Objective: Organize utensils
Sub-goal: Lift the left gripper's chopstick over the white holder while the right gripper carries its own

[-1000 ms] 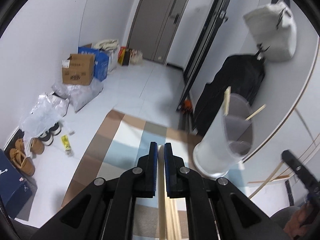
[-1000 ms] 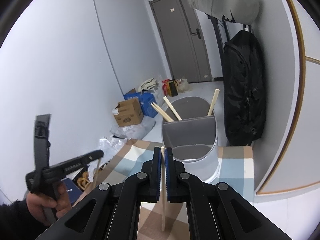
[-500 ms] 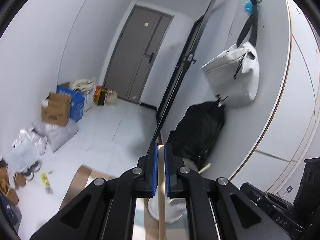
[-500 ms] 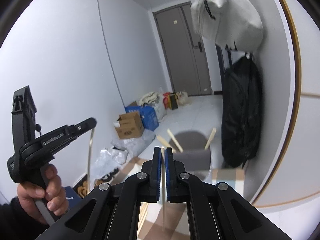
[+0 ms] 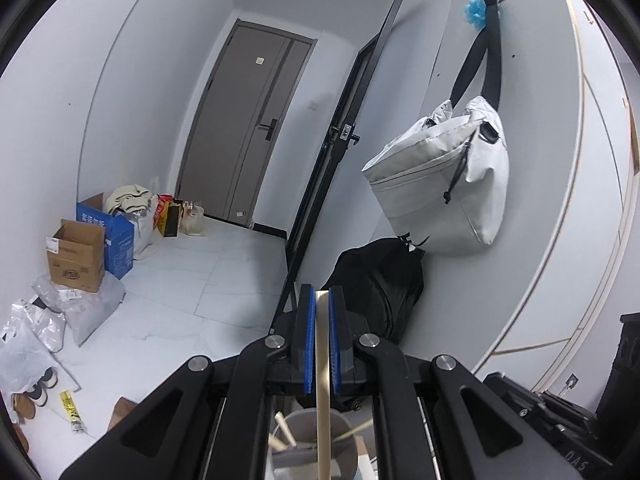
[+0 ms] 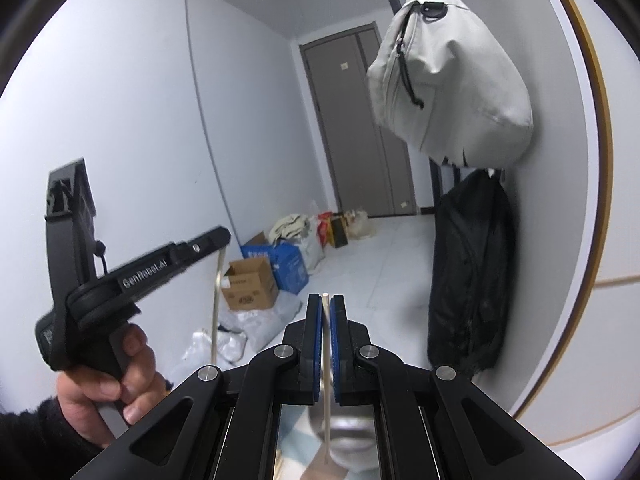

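My left gripper (image 5: 319,300) is shut on a pale wooden chopstick (image 5: 322,380) that hangs down over a grey utensil holder (image 5: 314,454), which has other chopsticks in it. My right gripper (image 6: 326,304) is shut on a thin wooden chopstick (image 6: 327,392) that hangs over the grey holder (image 6: 352,446). In the right wrist view the left gripper (image 6: 218,240) is at the left, held by a hand, with its chopstick (image 6: 217,300) hanging down. Both grippers are held high and tilted up.
A white bag (image 5: 440,188) hangs on the right wall above a black backpack (image 5: 380,292). Cardboard boxes (image 5: 76,256), plastic bags and shoes lie along the left wall. A grey door (image 5: 248,128) is at the far end. A checked cloth (image 6: 296,446) lies under the holder.
Both grippers have risen and tilted up with their chopsticks. The holder has dropped to the bottom edge of both views. The left gripper now looks larger in the right wrist view.
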The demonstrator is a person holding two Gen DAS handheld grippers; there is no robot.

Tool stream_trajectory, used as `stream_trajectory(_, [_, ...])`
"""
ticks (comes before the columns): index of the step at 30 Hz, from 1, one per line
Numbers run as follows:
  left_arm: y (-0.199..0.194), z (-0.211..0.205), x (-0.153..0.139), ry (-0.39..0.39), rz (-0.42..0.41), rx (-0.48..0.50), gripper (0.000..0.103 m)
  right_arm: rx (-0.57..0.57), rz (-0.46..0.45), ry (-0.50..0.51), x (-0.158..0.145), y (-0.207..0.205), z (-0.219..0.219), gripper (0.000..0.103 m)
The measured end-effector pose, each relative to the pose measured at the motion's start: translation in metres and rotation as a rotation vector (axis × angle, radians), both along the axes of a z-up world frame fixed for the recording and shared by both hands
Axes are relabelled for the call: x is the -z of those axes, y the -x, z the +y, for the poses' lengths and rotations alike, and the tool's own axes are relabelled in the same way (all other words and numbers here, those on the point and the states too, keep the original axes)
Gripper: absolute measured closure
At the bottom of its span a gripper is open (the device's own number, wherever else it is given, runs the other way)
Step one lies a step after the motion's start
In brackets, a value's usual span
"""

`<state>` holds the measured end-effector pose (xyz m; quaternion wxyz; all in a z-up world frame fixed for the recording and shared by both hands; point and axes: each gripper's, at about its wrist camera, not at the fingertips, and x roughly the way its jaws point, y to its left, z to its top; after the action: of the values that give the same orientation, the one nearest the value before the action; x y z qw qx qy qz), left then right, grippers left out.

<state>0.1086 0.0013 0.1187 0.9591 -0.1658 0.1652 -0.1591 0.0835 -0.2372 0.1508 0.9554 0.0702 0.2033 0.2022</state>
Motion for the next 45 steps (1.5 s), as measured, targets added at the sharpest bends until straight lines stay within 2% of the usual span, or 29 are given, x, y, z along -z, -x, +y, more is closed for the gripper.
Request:
stream_trajectory(7, [-0.03, -0.009, 0.007, -0.002, -0.015, -0.018, 0.1, 0.017, -0.011, -0.033, -0.011, -0.041, -0.006, 0.1])
stream_trajectory(15, [-0.054, -0.024, 0.021, -0.048, -0.08, -0.073, 0.1, 0.027, -0.001, -0.035, 0.0, -0.08, -0.009, 0.1])
stream_trajectory(22, [-0.065, -0.034, 0.037, -0.064, -0.116, -0.088, 0.1, 0.029, -0.014, -0.007, 0.01, -0.093, -0.007, 0.1])
stream_trajectory(33, [-0.067, -0.044, 0.055, -0.093, -0.15, -0.146, 0.1, 0.02, 0.005, -0.031, 0.039, -0.103, -0.008, 0.1])
stream_trajectory(39, [-0.066, -0.051, 0.063, -0.127, -0.162, -0.138, 0.1, 0.017, 0.041, -0.051, 0.059, -0.103, -0.014, 0.1])
stream_trajectory(45, [-0.057, -0.056, 0.065, -0.163, -0.189, -0.11, 0.1, 0.01, 0.046, -0.04, 0.065, -0.102, -0.014, 0.1])
